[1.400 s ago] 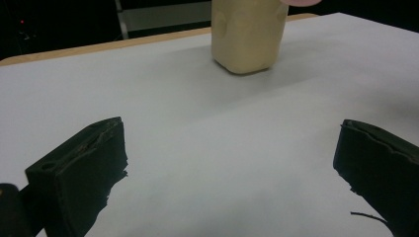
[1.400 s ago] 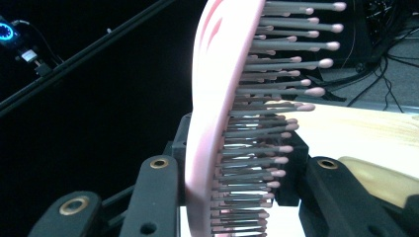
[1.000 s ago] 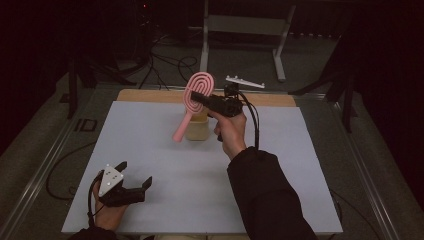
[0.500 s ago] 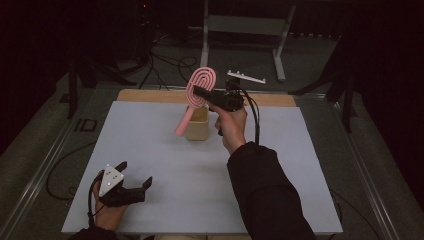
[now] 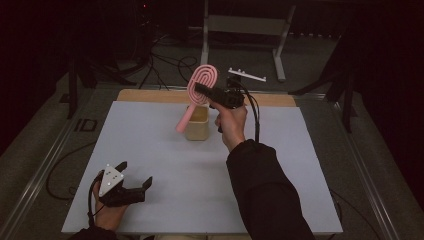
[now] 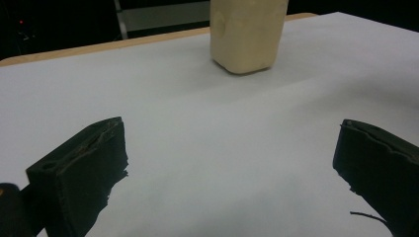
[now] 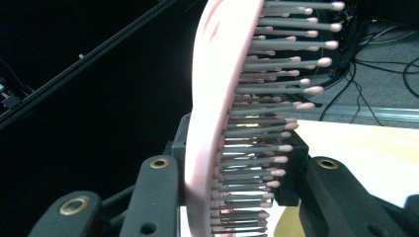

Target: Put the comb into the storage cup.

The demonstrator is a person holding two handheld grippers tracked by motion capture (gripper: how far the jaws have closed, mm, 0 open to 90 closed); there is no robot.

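My right gripper point(image 5: 202, 91), upper centre of the high view, is clamped on the pink hairbrush point(image 5: 199, 89) head, long axis slanting down-left, handle tip just beside the beige cup point(image 5: 197, 125) below; my left gripper point(image 5: 131, 181) idles unclenched, lower left.

The room was dark. A white-covered tabletop point(image 5: 150, 150) with a wooden far edge stood on grey floor point(image 5: 50, 140). Black cables point(image 5: 160, 65) trailed at upper centre beside a grey metal stand point(image 5: 240, 25).
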